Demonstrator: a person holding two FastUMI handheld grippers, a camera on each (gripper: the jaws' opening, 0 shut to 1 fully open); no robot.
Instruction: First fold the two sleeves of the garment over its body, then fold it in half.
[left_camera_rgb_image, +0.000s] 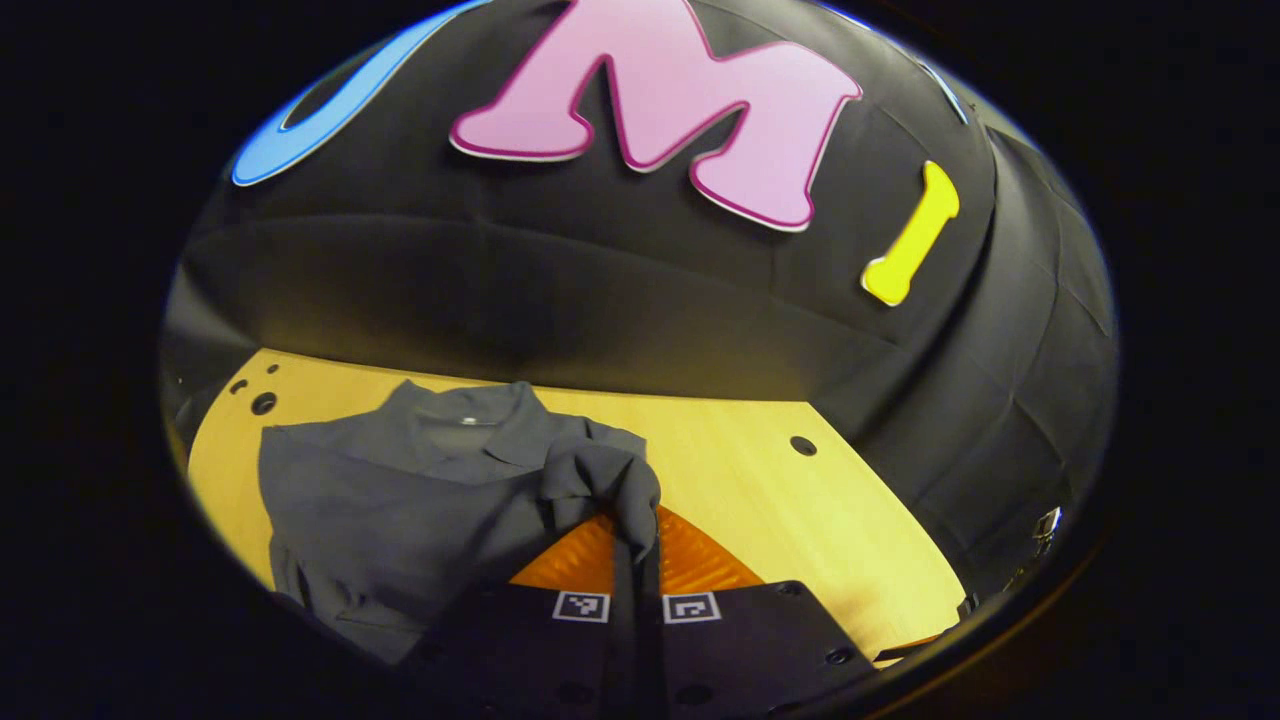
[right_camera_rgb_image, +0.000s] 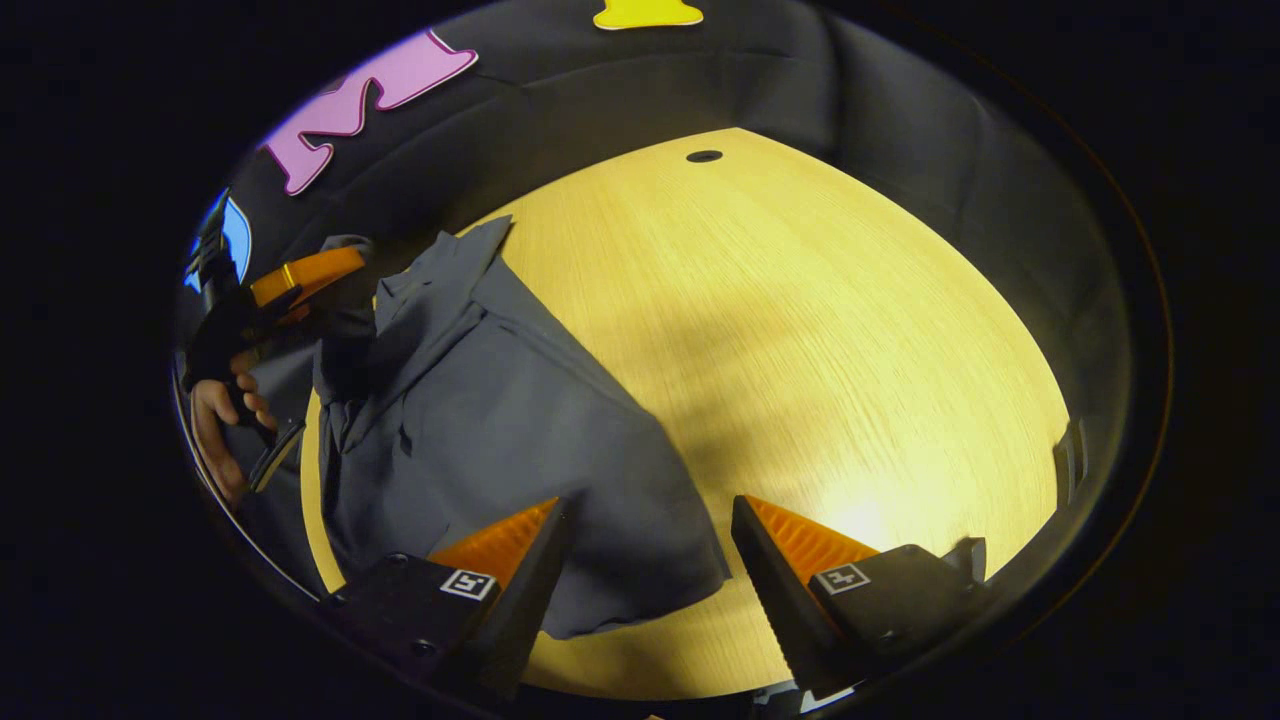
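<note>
A dark grey collared shirt (left_camera_rgb_image: 400, 490) lies on the wooden table (left_camera_rgb_image: 800, 500). In the left gripper view my left gripper (left_camera_rgb_image: 637, 545) is shut on a bunched sleeve (left_camera_rgb_image: 610, 480), lifted over the shirt's body. In the right gripper view my right gripper (right_camera_rgb_image: 650, 545) stands open just above the shirt's other sleeve (right_camera_rgb_image: 640, 520), with nothing between its orange fingers (right_camera_rgb_image: 500, 545). That view also has the shirt (right_camera_rgb_image: 480, 400) spread flat, and at the far left the left gripper (right_camera_rgb_image: 300, 275) held by a hand (right_camera_rgb_image: 215, 420).
The table top (right_camera_rgb_image: 820, 340) stretches bare to the right of the shirt, with a small round hole (right_camera_rgb_image: 704, 156) near its far edge. More holes (left_camera_rgb_image: 263, 402) mark the table's left corner. The black cloth wall (left_camera_rgb_image: 600, 280) closes the back.
</note>
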